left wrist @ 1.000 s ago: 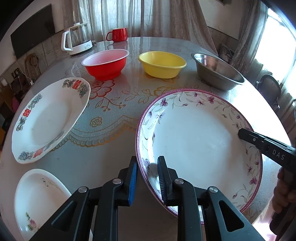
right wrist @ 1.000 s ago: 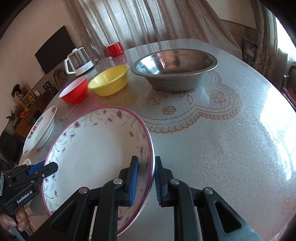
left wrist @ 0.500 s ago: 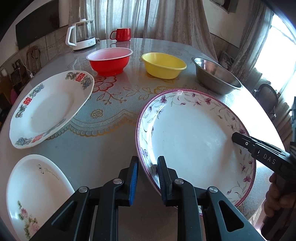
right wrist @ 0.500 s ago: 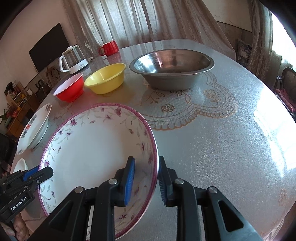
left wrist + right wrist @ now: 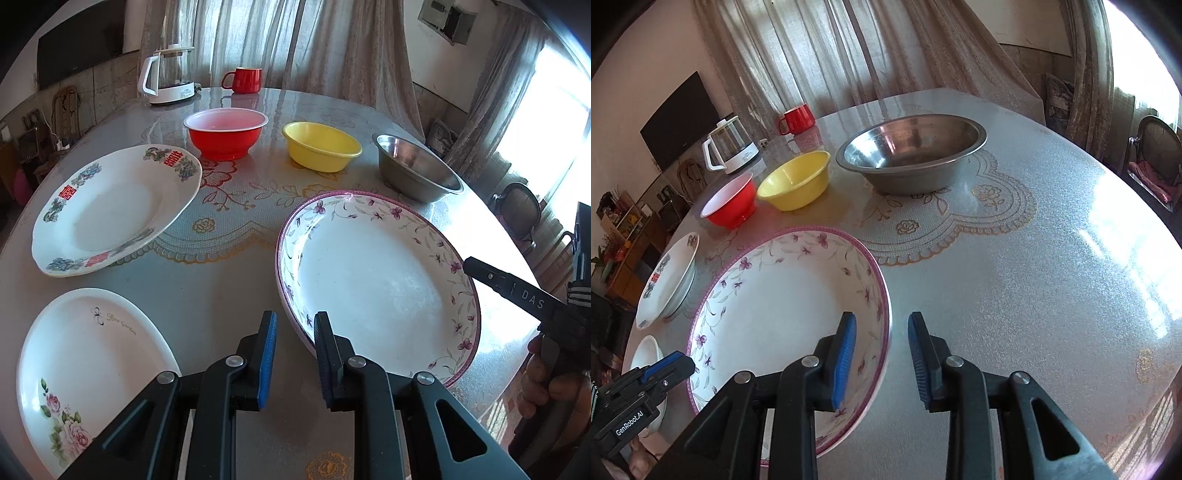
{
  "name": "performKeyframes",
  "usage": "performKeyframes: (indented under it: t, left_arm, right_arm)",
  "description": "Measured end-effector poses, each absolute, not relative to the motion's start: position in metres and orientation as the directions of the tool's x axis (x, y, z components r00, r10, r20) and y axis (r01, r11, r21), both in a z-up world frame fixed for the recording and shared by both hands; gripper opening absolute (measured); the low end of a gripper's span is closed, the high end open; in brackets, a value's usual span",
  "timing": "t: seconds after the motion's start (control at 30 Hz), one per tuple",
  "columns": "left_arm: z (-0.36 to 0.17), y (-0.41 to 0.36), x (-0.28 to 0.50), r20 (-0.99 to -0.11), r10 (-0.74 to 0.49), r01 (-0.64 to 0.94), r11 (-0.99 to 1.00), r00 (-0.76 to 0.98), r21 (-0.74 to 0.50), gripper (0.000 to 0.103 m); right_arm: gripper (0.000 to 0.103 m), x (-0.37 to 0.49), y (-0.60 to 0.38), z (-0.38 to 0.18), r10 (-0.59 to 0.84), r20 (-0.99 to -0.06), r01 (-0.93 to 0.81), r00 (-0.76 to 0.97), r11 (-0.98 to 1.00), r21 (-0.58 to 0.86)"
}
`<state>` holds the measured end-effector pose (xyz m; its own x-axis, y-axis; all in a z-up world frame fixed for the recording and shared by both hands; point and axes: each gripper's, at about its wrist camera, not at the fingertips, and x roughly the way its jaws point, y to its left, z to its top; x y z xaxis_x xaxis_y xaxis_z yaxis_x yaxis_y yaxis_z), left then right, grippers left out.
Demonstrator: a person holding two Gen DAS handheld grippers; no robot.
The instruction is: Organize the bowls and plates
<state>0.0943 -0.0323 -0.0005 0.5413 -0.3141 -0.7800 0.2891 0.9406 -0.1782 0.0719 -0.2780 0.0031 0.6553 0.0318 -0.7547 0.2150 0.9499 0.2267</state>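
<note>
Both hand-held grippers have drawn back a little from the big flowered plate (image 5: 373,280), and the right hand-held gripper (image 5: 881,356) has just been opening, so its blue pads now stand clear on either side of the plate's near rim without pressing it. That plate lies flat on the surface (image 5: 1015,288), no longer pinched on that side. On the other side, the left hand-held gripper (image 5: 293,354) has its jaws only narrowly parted; the plate's purple edge runs up between the fingertips, though from this angle I cannot tell whether the pads grip it or just sit beside it. Left of the flowered plate are two more: a white plate with red characters (image 5: 114,208), which seems tilted up on its far edge, and a rose-printed plate (image 5: 85,369) nearest the camera. Behind them three bowls stand in a row, apart from each other: a red bowl (image 5: 225,133), a yellow bowl (image 5: 321,146) and a steel bowl (image 5: 413,168). A kettle (image 5: 168,75) and a red mug (image 5: 243,79) sit at the far edge.
</note>
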Motion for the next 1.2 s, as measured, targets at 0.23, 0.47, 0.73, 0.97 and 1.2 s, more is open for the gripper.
performKeyframes:
  t: [0.23,0.47,0.73,0.97,1.2]
  left_arm:
    - [0.008,-0.016,0.101,-0.769,-0.299,0.256,0.95,0.566,-0.181,0.021]
    - [0.013,0.003,0.108,-0.759,-0.298,0.226,0.953,0.579,-0.201,0.021]
    - [0.019,0.038,0.116,-0.757,-0.284,0.179,0.959,0.588,-0.221,0.025]
    - [0.038,0.085,0.122,-0.729,-0.229,0.109,0.972,0.645,-0.209,0.025]
    - [0.032,0.146,0.146,-0.739,-0.138,-0.027,0.978,0.659,-0.207,0.025]
  right_arm:
    - [0.029,0.096,-0.259,0.011,0.08,-0.755,0.175,0.651,0.952,0.251]
    - [0.029,0.098,-0.238,0.018,0.124,-0.732,0.117,0.67,0.956,0.268]
    - [0.03,0.12,-0.195,0.022,0.331,-0.7,-0.055,0.633,0.921,0.385]
    - [0.03,0.15,-0.15,0.022,0.493,-0.665,-0.171,0.561,0.855,0.49]
    - [0.03,0.183,-0.119,0.014,0.56,-0.652,-0.187,0.511,0.813,0.552]
